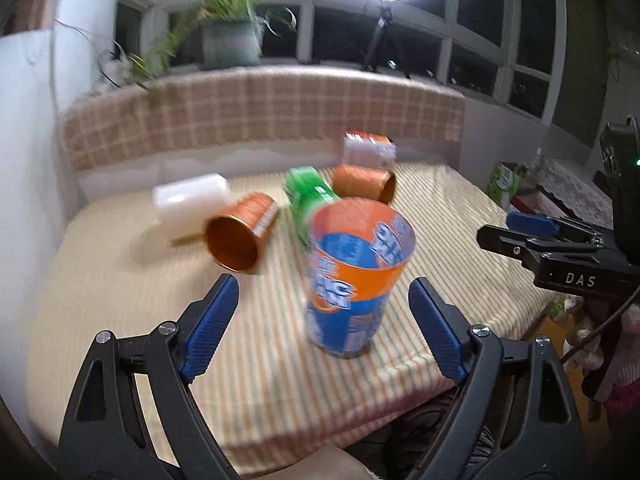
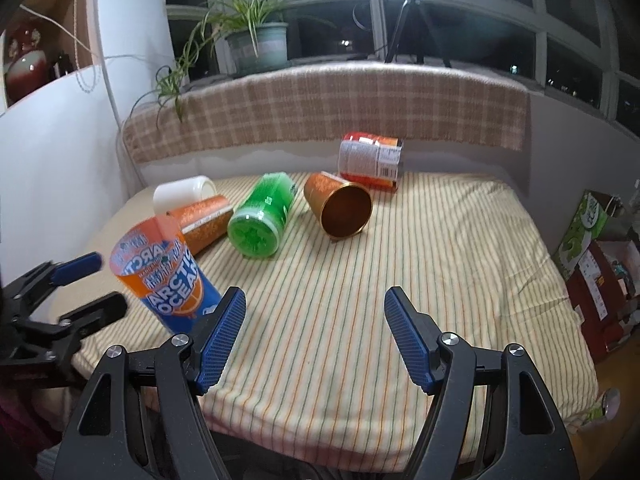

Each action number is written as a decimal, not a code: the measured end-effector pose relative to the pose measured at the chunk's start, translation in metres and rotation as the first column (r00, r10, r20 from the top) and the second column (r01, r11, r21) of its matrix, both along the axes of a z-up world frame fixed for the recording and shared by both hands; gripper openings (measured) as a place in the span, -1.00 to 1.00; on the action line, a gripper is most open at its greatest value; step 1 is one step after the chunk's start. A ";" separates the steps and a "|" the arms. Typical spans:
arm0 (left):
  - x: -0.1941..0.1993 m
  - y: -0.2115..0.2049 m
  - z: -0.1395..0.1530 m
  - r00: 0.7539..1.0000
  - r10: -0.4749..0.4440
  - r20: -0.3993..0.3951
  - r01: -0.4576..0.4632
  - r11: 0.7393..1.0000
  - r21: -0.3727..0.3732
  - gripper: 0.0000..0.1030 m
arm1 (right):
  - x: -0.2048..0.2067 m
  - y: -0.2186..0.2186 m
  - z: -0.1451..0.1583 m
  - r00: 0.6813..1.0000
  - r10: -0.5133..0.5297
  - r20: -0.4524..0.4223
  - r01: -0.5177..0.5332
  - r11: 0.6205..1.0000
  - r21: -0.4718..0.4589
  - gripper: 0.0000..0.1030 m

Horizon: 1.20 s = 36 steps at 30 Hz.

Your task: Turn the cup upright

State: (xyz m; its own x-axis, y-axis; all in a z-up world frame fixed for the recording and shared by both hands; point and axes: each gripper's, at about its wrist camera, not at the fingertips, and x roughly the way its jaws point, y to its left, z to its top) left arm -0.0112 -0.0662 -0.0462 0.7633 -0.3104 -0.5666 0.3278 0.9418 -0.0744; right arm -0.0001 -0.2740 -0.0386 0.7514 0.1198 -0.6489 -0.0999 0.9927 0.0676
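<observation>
A: Far left on the striped tablecloth (image 2: 400,280), what stands there?

B: The blue-and-orange cup (image 1: 352,276), printed "ARCTIC OCEAN", mouth up, base on the cloth near the front edge. From the right wrist camera it shows at the left (image 2: 164,268) and looks tilted, though the lens bends that part of the frame.

A: And the left gripper (image 1: 324,320)?

B: Its blue-padded fingers (image 1: 212,328) stand wide apart, one on each side of the cup, touching neither wall. It holds nothing. The left wrist view is smeared with motion blur.

A: Behind the cup?

B: A white cup (image 2: 184,196) on its side, and just in front of it an orange cup (image 2: 204,222), also lying down. Next to the right, a green cup (image 2: 262,216) lies with its ribbed base toward the camera. Then a copper-coloured cup (image 2: 340,210) on its side, mouth facing forward. Furthest back, a labelled orange-and-red can (image 2: 370,160) lies near the checked cloth (image 2: 320,104) draped over the ledge.

A: The right gripper (image 2: 316,336)?

B: Spread wide over bare cloth at the table's front, well apart from every cup, gripping nothing. At the far right, cartons (image 2: 588,232) stand beside the table.
</observation>
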 end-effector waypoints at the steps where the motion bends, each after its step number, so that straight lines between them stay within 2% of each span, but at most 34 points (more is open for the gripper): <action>1: -0.004 0.004 0.004 1.000 0.019 0.021 -0.019 1.000 0.000 0.73 | -0.001 0.001 0.002 1.000 -0.005 0.012 0.005 1.000 -0.006 0.39; 8: -0.023 0.029 0.022 0.974 0.166 0.154 -0.166 0.986 -0.012 0.73 | -0.014 0.015 0.014 0.990 -0.038 0.133 0.050 0.995 -0.086 0.40; 12: -0.029 0.035 0.027 0.955 0.212 0.208 -0.217 0.976 -0.001 0.74 | -0.018 0.018 0.017 0.983 -0.058 0.175 0.077 0.992 -0.101 0.53; 15: -0.033 0.036 0.028 0.943 0.229 0.240 -0.237 0.971 0.006 0.95 | -0.021 0.019 0.019 0.976 -0.077 0.202 0.100 0.989 -0.108 0.54; 17: -0.036 0.035 0.028 0.936 0.236 0.262 -0.246 0.969 0.006 0.97 | -0.023 0.019 0.020 0.972 -0.086 0.220 0.114 0.987 -0.117 0.55; 27: -0.040 0.032 0.031 0.930 0.242 0.276 -0.257 0.966 0.021 1.00 | -0.029 0.013 0.023 0.953 -0.140 0.267 0.174 0.979 -0.110 0.58; 36: -0.037 0.030 0.032 0.928 0.256 0.271 -0.276 0.961 0.038 1.00 | -0.029 0.007 0.021 0.950 -0.162 0.266 0.194 0.976 -0.098 0.58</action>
